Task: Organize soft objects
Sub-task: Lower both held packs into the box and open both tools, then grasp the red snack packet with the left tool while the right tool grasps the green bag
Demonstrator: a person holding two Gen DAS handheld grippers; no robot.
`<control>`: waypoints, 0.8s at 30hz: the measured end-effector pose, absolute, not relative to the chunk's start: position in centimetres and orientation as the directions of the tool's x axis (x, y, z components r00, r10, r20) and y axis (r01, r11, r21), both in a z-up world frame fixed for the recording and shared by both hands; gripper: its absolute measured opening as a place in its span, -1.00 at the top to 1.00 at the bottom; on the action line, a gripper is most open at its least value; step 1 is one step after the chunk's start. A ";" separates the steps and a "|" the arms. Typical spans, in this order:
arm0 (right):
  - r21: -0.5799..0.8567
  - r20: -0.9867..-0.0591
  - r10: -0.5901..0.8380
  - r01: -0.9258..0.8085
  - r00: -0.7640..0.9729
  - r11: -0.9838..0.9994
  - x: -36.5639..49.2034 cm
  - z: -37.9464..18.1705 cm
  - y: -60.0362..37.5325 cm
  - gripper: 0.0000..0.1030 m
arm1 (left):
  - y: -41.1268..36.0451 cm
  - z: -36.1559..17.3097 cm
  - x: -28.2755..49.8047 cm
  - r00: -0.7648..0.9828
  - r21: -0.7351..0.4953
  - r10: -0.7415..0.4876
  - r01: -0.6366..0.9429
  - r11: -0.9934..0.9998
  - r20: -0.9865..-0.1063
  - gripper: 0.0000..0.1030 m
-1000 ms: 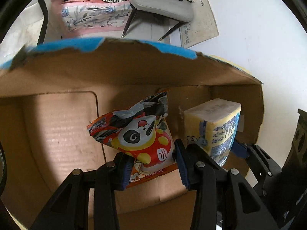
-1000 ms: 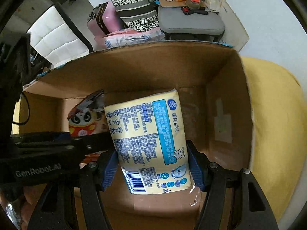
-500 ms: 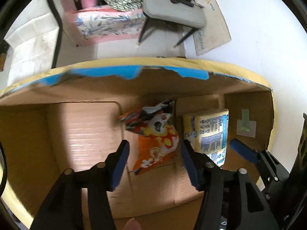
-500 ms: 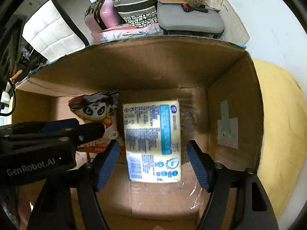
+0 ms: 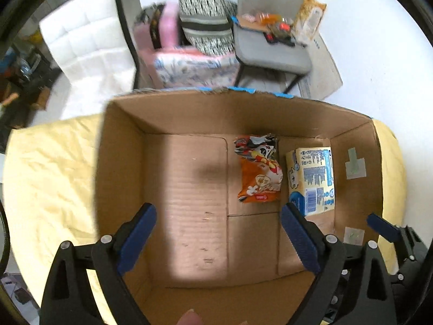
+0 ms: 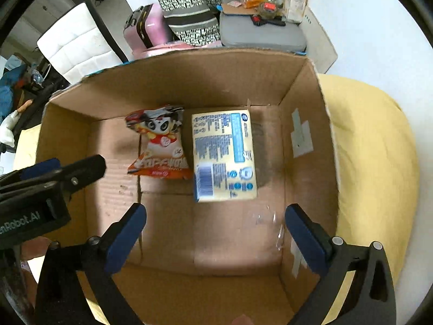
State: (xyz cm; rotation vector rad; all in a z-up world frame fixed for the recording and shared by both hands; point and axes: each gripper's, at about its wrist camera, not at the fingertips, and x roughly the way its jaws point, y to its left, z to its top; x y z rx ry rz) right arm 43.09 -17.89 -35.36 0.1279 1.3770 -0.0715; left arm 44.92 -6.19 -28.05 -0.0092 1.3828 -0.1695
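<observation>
Inside corrugated box [image 6: 167, 86]: crinkly snack bag [image 6: 159, 146], blocky, seemingly tissue pack [image 6: 223, 154]; both hand-held grippers spread.

Legible text is limited. The black body of the left gripper [image 6: 35, 211], seen at the left edge of the right wrist view, bears white lettering that reads "nRobot.AI", with the start cut off by the frame edge. To the right of that gripper body, inside the cardboard box [image 6: 173, 81], the orange snack bag [image 6: 159, 146] carries printed characters that are too blurred to read. Just beside the bag, the yellow tissue pack [image 6: 224, 157] carries a barcode and blocks of blue print, all illegible.
</observation>
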 end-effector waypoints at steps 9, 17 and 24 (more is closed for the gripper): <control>0.010 -0.958 -0.024 0.116 0.287 0.993 38.3 -30.3 -16.6 -1.00 | -5.1 -23.3 39.6 0.312 -0.064 -0.091 0.096 0.993 -0.946 -0.83; 0.031 -0.929 -0.014 0.115 0.370 0.993 33.4 -25.7 -16.8 -1.00 | -4.7 -19.1 35.2 0.376 -0.062 -0.087 0.078 0.995 -0.922 -0.83; 0.060 -0.922 0.008 0.122 0.388 0.991 29.5 -23.9 -18.5 -1.00 | -5.0 -17.6 30.8 0.389 -0.027 -0.046 0.055 0.998 -0.920 -0.83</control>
